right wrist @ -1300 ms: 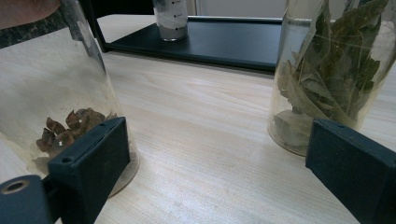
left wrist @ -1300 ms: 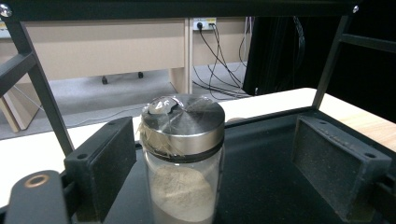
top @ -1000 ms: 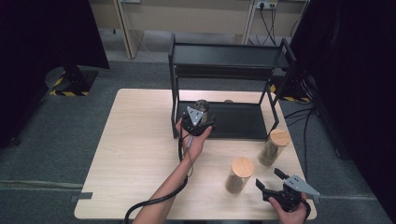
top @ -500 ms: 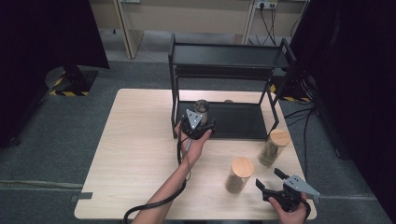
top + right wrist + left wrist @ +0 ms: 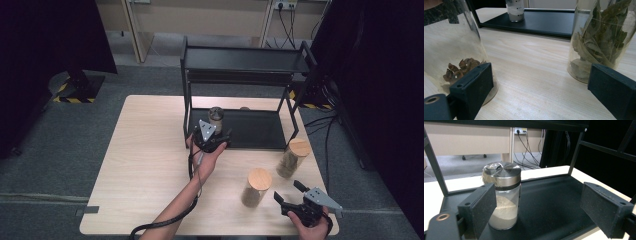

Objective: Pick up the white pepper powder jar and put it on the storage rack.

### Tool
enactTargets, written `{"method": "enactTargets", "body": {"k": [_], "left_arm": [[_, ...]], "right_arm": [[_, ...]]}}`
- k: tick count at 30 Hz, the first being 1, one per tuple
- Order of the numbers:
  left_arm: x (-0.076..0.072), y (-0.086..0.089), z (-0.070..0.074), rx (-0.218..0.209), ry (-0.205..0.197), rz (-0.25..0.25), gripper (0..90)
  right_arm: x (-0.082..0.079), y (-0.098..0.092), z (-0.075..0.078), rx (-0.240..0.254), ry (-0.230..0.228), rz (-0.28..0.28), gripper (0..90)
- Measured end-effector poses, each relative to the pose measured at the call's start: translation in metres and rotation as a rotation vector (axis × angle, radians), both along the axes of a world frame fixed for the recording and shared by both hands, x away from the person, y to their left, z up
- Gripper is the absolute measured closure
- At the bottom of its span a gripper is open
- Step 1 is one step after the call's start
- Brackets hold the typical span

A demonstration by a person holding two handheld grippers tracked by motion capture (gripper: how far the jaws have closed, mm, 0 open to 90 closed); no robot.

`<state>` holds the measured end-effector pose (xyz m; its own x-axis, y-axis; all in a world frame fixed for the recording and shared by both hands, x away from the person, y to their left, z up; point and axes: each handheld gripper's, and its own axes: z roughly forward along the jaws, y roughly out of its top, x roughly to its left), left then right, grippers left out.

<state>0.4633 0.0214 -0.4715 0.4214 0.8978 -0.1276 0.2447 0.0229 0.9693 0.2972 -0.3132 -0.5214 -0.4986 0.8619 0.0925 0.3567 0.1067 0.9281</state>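
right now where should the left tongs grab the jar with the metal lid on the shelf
Probably the glass body just under the metal lid, coming level from the shelf's open front. The jar stands upright on the lower shelf, and the top shelf blocks coming from above. The left tongs are open beside it.

left hand-held gripper (image 5: 212, 131) | edged closer to shelf | jar (image 5: 216, 116) released

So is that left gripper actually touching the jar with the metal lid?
Cannot tell. In the left gripper view the gripper stands wide open, but one pad overlaps the metal-lidded jar on the shelf, hiding any gap.
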Motion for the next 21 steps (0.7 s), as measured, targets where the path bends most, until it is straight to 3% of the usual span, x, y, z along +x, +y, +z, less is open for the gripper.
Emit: {"method": "enactTargets", "body": {"k": [21], "left_arm": [[-0.021,0.006,0.002,-0.014,0.014,-0.042,13.3]], "right_arm": [[0.0,0.0,0.0,-0.001,-0.001,0.0,6.6]]}}
